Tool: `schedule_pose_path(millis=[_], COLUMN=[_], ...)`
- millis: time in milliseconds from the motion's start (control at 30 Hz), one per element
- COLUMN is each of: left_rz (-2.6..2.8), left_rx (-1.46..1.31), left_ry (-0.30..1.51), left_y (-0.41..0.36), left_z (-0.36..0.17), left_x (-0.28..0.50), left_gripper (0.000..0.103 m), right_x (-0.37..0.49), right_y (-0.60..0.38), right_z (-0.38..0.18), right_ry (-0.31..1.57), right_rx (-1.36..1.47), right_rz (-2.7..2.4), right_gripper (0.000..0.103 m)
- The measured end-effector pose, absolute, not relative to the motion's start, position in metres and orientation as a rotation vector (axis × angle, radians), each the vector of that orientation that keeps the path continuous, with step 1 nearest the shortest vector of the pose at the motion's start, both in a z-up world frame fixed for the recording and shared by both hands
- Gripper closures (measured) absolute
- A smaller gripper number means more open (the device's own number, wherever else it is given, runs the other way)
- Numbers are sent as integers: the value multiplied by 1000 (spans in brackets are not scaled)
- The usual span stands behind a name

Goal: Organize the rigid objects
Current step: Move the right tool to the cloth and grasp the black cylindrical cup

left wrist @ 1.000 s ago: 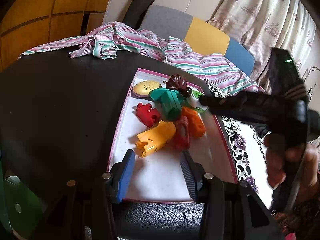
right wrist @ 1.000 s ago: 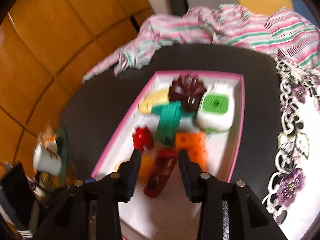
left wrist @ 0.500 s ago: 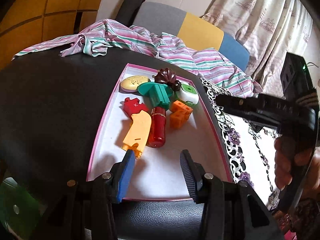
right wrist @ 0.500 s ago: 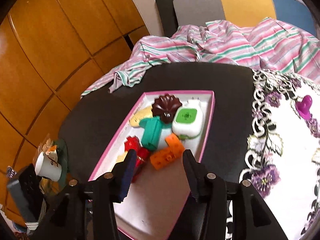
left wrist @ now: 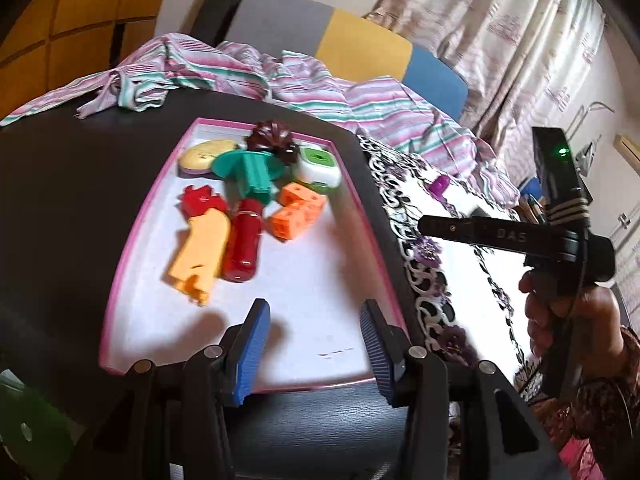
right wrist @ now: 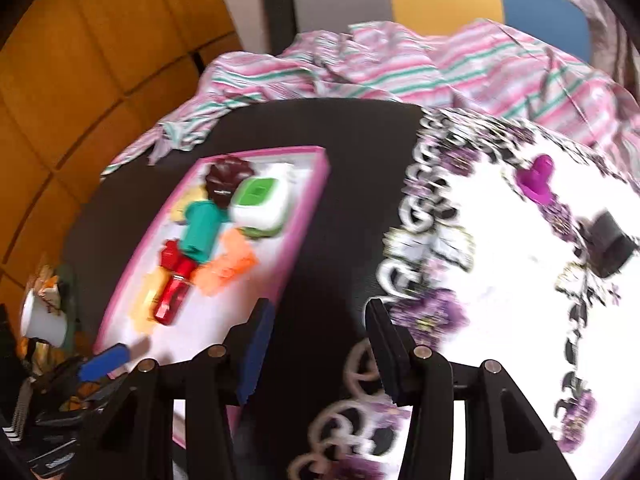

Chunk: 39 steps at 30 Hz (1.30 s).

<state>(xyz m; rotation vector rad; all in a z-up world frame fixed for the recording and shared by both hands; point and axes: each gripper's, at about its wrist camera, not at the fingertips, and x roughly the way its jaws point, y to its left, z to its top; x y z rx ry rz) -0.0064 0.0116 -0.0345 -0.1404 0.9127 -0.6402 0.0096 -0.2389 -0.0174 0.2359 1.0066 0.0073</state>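
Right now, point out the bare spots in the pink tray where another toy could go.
The pink tray is bare across its near half, from the yellow block and red bottle to the near rim, and along its right side below the orange cubes. The far end is crowded: green-topped white box, brown flower piece, teal piece.

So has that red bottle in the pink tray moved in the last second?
Yes. The red bottle was tilted between the right gripper's fingers; now it lies free in the tray, beside the yellow piece.

Yellow piece (right wrist: 146,300) blurred, half behind red bottle (right wrist: 172,294)
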Motion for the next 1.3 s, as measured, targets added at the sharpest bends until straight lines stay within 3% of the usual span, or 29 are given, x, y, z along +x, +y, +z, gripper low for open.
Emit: schedule_pose_path(millis=[733, 933, 1100, 1300], left_rz=[-797, -828, -847, -865], left_rx=[-14, 15, 42, 65], left_ry=[940, 954, 965, 969], left_y=[-74, -93, -105, -123], left_z=[-23, -26, -24, -22], left_x=[-22, -27, -27, -25], left_gripper=[56, 56, 56, 56], right_x=[-13, -13, -14, 12], right_y=[-375, -436, -495, -519], right_z=[-31, -22, -14, -26], right_ry=[1047, 970, 868, 890], right_rx=[211, 238, 317, 261], right_rz=[-264, -404, -499, -468], right_gripper=[54, 54, 41, 40])
